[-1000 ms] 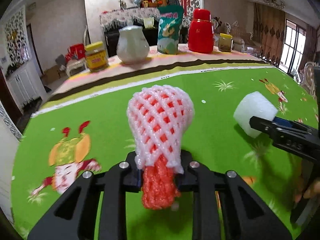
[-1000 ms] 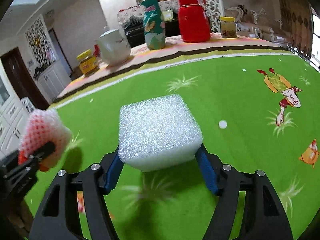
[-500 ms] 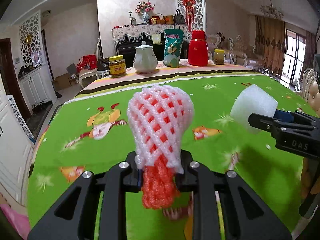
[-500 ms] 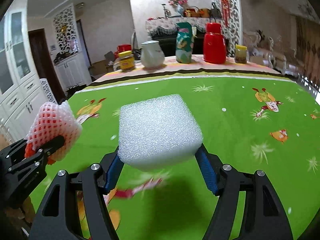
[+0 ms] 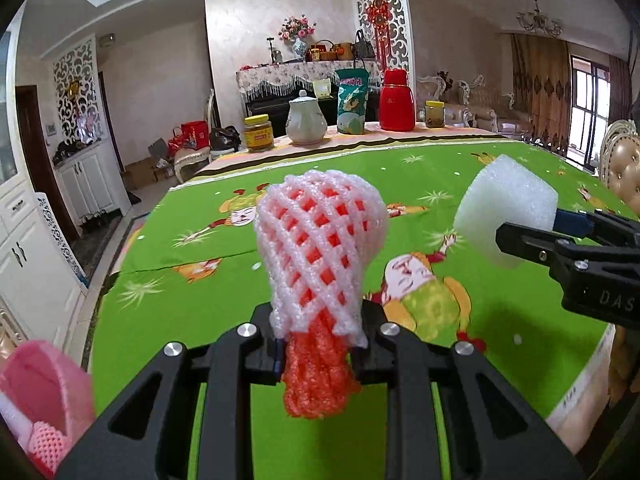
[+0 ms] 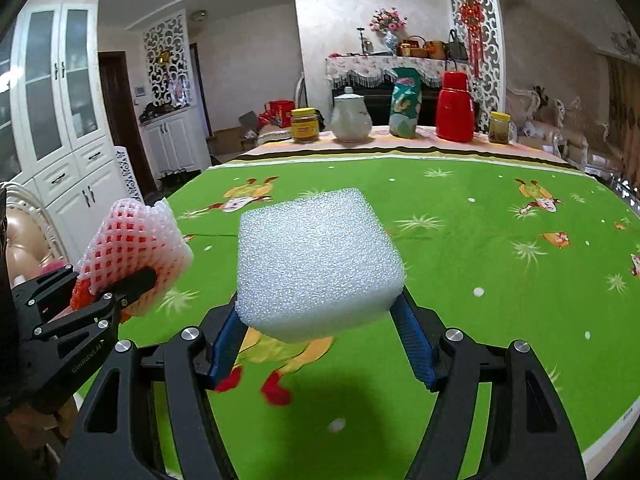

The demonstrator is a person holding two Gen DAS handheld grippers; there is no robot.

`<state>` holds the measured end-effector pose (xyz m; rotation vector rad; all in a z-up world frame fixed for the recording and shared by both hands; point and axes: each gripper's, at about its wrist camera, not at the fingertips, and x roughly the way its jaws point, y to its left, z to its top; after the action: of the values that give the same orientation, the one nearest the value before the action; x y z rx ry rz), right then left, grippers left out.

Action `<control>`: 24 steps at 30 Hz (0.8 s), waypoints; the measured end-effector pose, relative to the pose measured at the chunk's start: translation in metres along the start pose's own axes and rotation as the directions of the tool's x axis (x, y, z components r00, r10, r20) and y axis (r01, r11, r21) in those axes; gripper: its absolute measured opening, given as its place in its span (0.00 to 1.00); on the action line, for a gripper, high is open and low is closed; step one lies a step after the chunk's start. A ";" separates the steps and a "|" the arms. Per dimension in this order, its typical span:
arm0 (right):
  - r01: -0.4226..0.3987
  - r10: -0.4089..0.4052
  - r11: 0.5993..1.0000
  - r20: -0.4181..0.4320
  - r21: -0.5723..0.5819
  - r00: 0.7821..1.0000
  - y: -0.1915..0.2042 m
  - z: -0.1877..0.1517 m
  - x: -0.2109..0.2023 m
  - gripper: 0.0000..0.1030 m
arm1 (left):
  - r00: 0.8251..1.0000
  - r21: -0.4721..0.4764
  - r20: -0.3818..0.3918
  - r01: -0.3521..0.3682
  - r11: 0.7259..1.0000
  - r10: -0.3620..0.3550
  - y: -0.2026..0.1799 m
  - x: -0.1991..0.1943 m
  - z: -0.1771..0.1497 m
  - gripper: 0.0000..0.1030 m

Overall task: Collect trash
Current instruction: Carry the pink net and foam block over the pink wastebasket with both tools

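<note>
My left gripper (image 5: 318, 344) is shut on a white-and-orange foam fruit net (image 5: 320, 256) and holds it above the near edge of the green tablecloth (image 5: 480, 176). My right gripper (image 6: 320, 332) is shut on a white foam block (image 6: 316, 260), also held in the air over the cloth. The foam block shows in the left wrist view (image 5: 504, 212) at the right, and the foam net shows in the right wrist view (image 6: 136, 248) at the left. A pink bin or bag (image 5: 44, 396) with pink netting inside sits at the lower left, below the table edge.
At the table's far end stand a yellow-lidded jar (image 5: 259, 132), a white teapot (image 5: 306, 118), a green snack bag (image 5: 352, 102), a red thermos (image 5: 396, 100) and a small jar (image 5: 435, 114). White cabinets (image 6: 60, 128) line the left wall. A chair back (image 5: 624, 168) is at the right.
Both grippers have pulled back toward the table's near edge with their loads still held. More of the table shows now, and the pink bin has come into view at lower left.
</note>
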<state>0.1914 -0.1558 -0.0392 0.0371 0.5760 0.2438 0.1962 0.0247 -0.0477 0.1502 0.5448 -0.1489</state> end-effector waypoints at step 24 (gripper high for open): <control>-0.151 0.150 0.981 -0.023 -0.120 0.988 0.104 -0.020 -0.013 0.64 | 0.994 -0.035 0.020 -0.111 0.993 0.112 0.061 -0.076 -0.041 0.24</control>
<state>0.1475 -0.0589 -0.0384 -0.0389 0.5714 0.4262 0.1221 0.0996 -0.0363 0.1455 0.5157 -0.0327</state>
